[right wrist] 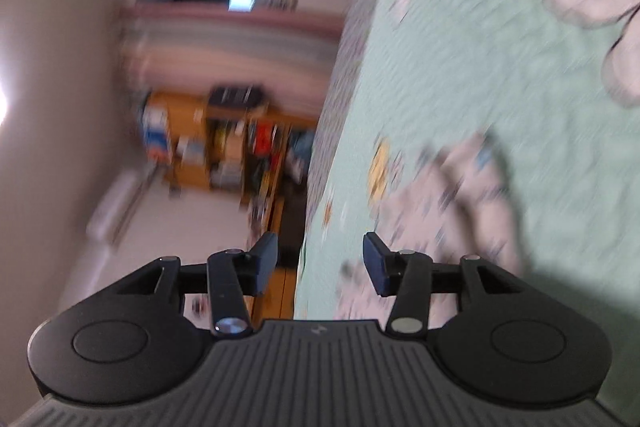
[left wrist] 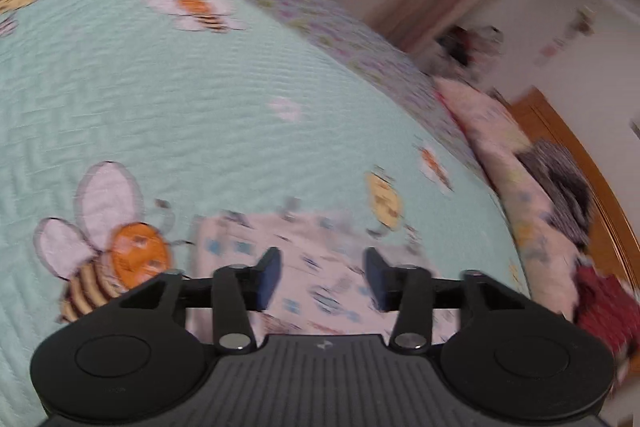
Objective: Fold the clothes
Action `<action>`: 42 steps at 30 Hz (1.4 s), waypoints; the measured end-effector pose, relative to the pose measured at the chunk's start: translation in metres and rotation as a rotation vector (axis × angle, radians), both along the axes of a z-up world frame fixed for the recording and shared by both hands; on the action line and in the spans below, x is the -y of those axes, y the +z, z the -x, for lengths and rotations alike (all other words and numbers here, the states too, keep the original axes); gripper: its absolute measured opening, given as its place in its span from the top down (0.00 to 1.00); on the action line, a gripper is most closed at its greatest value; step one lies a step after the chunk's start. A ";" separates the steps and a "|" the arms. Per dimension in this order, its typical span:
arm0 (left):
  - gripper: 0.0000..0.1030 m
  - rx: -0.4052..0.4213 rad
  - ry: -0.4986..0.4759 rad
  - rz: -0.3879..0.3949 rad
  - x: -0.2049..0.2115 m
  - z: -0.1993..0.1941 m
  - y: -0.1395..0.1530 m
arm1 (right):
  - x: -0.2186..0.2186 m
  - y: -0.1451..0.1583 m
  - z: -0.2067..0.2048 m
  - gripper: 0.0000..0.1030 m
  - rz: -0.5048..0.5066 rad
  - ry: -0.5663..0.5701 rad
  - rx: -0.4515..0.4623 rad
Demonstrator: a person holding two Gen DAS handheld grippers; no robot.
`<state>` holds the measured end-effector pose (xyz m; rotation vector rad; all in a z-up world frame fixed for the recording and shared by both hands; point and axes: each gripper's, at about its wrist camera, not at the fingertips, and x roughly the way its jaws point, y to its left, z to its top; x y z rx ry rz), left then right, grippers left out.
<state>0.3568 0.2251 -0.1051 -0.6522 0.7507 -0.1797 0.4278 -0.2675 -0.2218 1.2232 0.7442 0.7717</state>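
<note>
Lying on bee-print bedspread (left wrist: 160, 87), pink patterned garment (left wrist: 320, 267); both hand-held grippers gaping

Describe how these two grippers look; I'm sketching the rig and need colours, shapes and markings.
The left gripper and right gripper look alike: matte black bodies with two round side discs, a ribbed grey centre plate bearing a small pale logo, silver pivot bolts, and dark blue pads on black fingers. No cables or sleeves show.

A pale pink garment (left wrist: 320, 267) with small blue and grey prints lies flat on the mint bee-patterned bedspread (left wrist: 160, 87). It sits near the bedspread's edge. Blur hides its folds.
</note>
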 end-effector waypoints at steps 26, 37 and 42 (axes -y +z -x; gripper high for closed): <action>0.31 -0.062 -0.072 -0.158 0.049 -0.003 -0.030 | -0.010 0.042 0.040 0.91 0.606 -0.006 0.165; 0.22 -0.134 -0.170 -0.402 0.091 0.039 -0.022 | -0.026 0.062 0.097 0.87 0.729 0.026 0.226; 0.17 -0.137 -0.184 -0.406 0.091 0.067 -0.030 | -0.028 0.056 0.143 0.80 0.648 0.200 0.222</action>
